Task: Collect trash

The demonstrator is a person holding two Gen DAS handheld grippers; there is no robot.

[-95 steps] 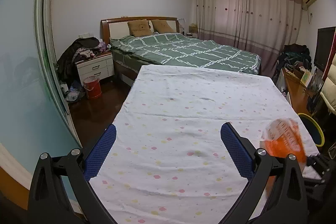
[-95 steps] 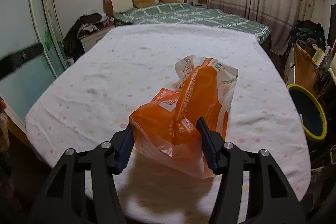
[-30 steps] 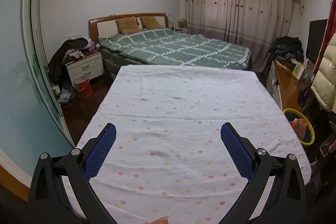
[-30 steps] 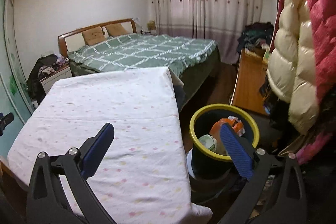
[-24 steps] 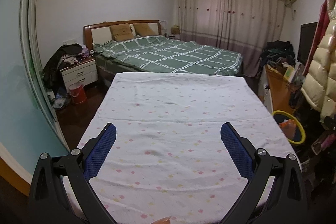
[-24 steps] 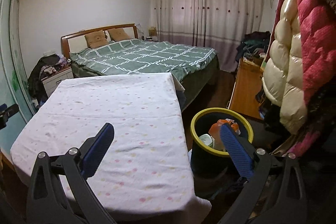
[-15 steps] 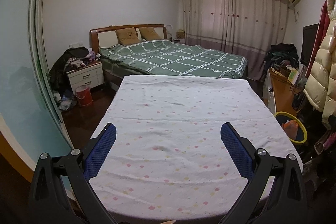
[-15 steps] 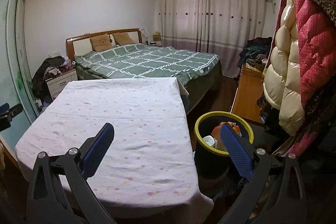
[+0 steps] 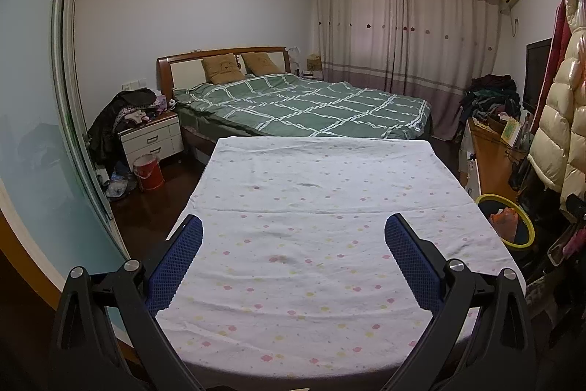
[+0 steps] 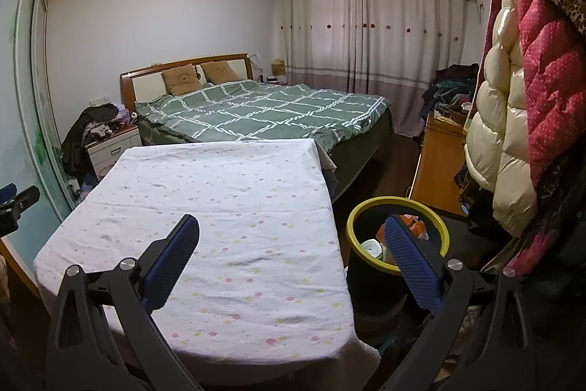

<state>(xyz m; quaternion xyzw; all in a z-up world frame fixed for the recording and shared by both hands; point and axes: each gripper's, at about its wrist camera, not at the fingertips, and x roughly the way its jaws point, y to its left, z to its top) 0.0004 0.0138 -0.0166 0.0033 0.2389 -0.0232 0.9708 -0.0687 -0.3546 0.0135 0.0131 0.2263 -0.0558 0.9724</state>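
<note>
A: Why do both grippers hang back from the table (image 9: 322, 207)?

B: Nothing shows on its cloth to pick up. The left gripper (image 9: 293, 237) and right gripper (image 10: 293, 237) each have their jaws spread wide, holding nothing.

A: And the trash?

B: The orange bag (image 10: 415, 226) lies in the yellow-rimmed bin (image 10: 366, 207), on the floor just right of the table. A pale cup-like item sits beside it, probably; it's partly hidden.
</note>
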